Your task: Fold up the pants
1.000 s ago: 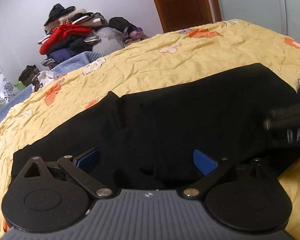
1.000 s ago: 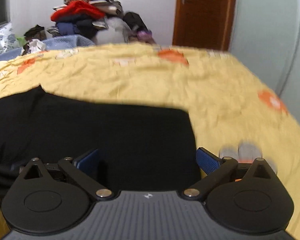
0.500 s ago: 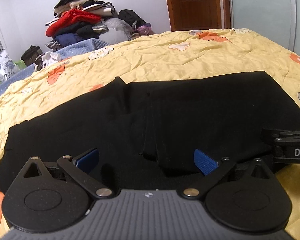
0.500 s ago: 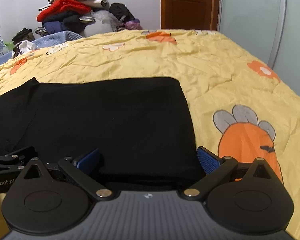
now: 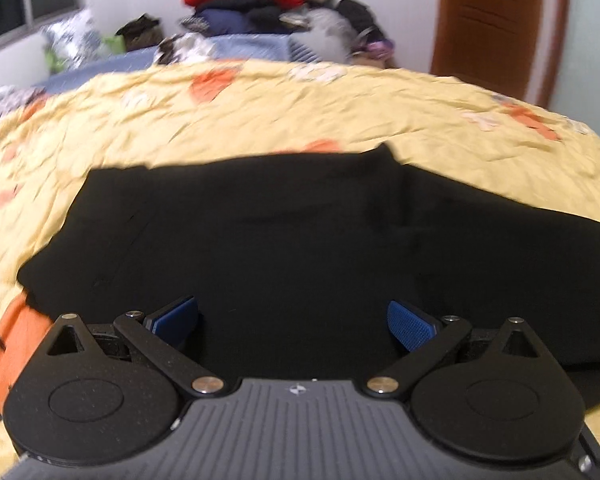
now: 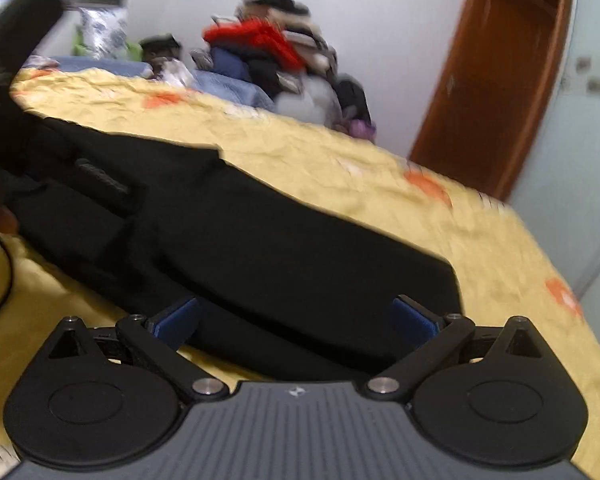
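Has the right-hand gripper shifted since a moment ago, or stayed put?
Yes. The right gripper has swung: the brown door, earlier top centre of its view, now sits at the right edge and leans, and the black pants run slantwise.

light: soft indoor | blur: motion, both views | edges: fisheye-bent

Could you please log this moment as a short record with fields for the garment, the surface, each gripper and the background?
garment: black pants, lying flat
surface: yellow quilt with orange prints, creased
left gripper: open, over the pants, holding nothing
right gripper: open, at the pants' near edge, holding nothing
background: clothes pile, wooden door, window
image quality: both views blurred
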Action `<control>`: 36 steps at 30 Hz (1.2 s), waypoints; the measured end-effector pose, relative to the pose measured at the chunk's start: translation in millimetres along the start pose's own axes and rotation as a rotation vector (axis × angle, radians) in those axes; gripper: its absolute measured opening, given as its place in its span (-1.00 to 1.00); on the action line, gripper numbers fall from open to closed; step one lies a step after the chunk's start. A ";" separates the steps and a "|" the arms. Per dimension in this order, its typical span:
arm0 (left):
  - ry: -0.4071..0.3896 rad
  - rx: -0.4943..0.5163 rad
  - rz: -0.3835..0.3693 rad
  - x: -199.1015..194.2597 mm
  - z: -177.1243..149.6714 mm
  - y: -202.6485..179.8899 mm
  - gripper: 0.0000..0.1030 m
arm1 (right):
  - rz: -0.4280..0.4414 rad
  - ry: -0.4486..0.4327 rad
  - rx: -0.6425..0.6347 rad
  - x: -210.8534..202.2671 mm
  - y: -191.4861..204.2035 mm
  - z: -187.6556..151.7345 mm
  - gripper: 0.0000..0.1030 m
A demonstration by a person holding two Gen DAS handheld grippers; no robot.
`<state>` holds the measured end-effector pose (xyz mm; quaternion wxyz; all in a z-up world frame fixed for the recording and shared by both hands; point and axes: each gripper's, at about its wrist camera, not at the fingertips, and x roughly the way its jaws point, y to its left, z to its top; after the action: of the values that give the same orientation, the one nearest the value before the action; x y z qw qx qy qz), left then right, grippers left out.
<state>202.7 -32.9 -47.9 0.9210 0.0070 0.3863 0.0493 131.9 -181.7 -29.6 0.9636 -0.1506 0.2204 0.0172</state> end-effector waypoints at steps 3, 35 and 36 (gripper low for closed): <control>-0.018 0.013 0.016 0.2 -4.4 2.8 1.00 | -0.003 -0.041 -0.012 3.0 15.3 5.3 1.00; 0.003 0.089 -0.024 -5.6 -5.9 -2.0 0.99 | 0.012 0.150 0.103 30.7 -1.2 -4.3 1.00; 0.012 0.086 -0.043 -6.5 -3.7 0.1 0.99 | -0.005 0.136 0.075 27.6 2.0 -2.5 1.00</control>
<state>195.6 -33.5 -45.9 0.9184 0.0377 0.3938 0.0128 155.5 -181.5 -44.2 0.9514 -0.1156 0.2854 -0.0038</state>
